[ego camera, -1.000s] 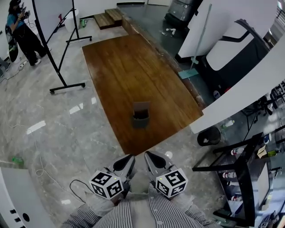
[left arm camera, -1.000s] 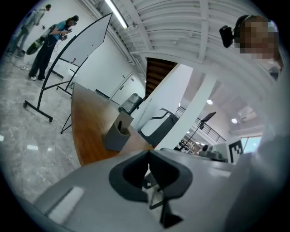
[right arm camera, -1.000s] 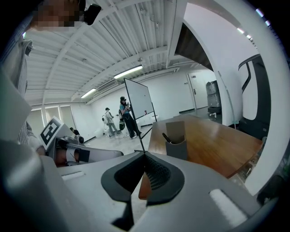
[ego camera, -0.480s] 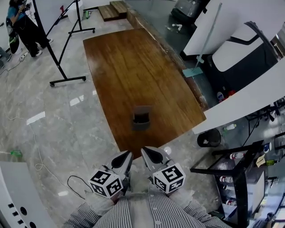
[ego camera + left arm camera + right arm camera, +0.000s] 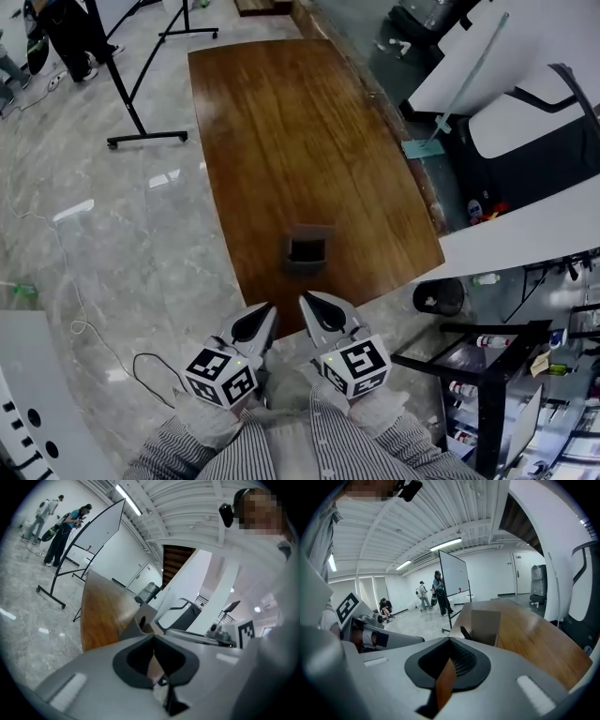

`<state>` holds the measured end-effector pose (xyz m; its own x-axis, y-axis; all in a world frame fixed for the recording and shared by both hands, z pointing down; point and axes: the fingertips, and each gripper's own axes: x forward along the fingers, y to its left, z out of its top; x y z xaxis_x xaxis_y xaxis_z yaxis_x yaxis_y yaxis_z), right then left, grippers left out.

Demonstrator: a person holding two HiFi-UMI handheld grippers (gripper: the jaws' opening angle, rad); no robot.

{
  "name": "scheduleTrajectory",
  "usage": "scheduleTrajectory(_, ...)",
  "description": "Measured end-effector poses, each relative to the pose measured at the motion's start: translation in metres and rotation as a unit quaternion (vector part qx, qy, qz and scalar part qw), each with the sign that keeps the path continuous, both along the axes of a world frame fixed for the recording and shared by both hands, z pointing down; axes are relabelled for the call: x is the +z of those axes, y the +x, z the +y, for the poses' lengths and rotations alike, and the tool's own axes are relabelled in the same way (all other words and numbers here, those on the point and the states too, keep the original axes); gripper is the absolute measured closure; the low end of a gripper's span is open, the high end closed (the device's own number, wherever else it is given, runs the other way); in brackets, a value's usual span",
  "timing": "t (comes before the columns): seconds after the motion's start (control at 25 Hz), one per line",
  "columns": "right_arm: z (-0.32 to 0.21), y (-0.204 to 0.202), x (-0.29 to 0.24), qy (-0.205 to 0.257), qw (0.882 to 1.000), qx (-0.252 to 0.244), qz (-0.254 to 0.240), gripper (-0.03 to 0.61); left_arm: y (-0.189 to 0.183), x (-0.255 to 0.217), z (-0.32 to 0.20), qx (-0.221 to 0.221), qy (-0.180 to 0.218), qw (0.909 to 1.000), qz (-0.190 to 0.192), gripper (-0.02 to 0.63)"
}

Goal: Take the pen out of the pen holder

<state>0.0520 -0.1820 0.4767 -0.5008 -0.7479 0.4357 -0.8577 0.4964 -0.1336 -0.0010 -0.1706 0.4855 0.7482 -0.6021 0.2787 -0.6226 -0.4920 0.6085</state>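
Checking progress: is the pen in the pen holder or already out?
In. The dark pen sticks up out of the top of the pen holder, which stands on the wooden table.

One long wooden table (image 5: 300, 141). On it, one pen holder (image 5: 307, 253); inside, one dark pen (image 5: 465, 632), seen from the right gripper view. Two grippers in all: one left gripper (image 5: 261, 314) and one right gripper (image 5: 309, 305). Two marker cubes (image 5: 221, 375), one on each gripper. One whiteboard (image 5: 453, 576) on a wheeled stand. Far behind in the right gripper view, one standing person (image 5: 423, 592), a second standing person (image 5: 439, 588) and one sitting person (image 5: 385, 605). Makes three persons there. One round black bin (image 5: 439, 296) near the table's corner.
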Motion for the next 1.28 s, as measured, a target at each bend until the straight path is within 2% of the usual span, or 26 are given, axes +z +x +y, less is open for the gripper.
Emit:
scheduleTrajectory(0.24,-0.025,0.002,0.013,0.008,1.000,-0.010,0.028,0.577,0.000,0.017,-0.004,-0.024,-0.027,0.9993,0.012,0.606)
scheduleTrajectory(0.36,-0.034,0.001,0.019,0.009,0.999,-0.026,0.037,0.516,0.004,0.025,0.001,-0.020,-0.041,0.9988,0.016,0.606)
scheduleTrajectory(0.72,-0.061,-0.009,0.033,0.017,0.995,-0.051,0.085,0.454,-0.004,0.039,-0.009,-0.035,-0.070,0.9964,0.031,0.606)
scheduleTrajectory(1.0,-0.076,-0.011,0.041,0.009,0.995,-0.048,0.087,0.458,-0.007,0.042,-0.012,-0.033,-0.074,0.9963,0.029,0.606)
scheduleTrajectory(1.28,-0.085,-0.001,0.037,0.021,0.995,-0.021,0.093,0.526,-0.014,0.040,-0.017,-0.037,-0.072,0.9963,0.027,0.606)
